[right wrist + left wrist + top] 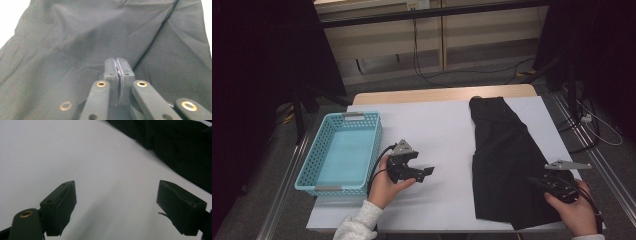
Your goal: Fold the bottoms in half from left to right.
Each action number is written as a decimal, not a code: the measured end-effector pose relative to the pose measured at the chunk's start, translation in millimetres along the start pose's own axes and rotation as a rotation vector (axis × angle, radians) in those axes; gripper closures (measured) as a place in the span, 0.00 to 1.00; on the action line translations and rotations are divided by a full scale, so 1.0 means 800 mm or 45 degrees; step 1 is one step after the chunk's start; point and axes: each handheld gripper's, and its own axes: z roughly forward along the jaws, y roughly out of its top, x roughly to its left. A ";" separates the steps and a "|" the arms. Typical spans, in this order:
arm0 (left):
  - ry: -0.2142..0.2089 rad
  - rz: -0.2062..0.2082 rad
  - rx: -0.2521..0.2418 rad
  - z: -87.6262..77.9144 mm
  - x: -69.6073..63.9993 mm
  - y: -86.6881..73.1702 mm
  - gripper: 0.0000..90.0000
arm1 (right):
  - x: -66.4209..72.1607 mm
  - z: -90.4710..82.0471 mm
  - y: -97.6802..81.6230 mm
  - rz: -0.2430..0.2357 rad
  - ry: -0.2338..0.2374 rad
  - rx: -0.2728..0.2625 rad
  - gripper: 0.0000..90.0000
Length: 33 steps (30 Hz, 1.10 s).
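A black garment [502, 155] lies flat on the right half of the white sheet [432, 130]. My right gripper [534, 181] rests at the garment's near right edge. In the right gripper view its jaws [117, 61] are pressed together, and creases in the dark cloth [75, 37] run into the tips, where a thin strip of fabric sits between the pads. My left gripper [427, 172] hovers over bare sheet left of the garment. Its fingers [61, 202] stand wide apart with nothing between them, and the garment [180, 147] lies beyond them at the upper right.
A light blue plastic basket [312, 160] stands at the left edge of the table with nothing in it. The wooden table edge [442, 94] shows at the back. Cables run over the floor behind and to the right.
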 end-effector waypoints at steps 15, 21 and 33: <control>-0.012 0.003 0.004 0.001 0.000 0.000 0.18 | -0.001 0.001 -0.004 -0.007 -0.082 -0.015 0.78; -0.016 0.003 0.015 0.002 -0.001 -0.001 0.18 | 0.007 0.004 -0.001 -0.019 -0.042 0.007 0.91; -0.018 0.003 0.013 0.002 -0.001 -0.001 0.18 | 0.000 -0.011 0.004 0.034 0.022 -0.037 1.00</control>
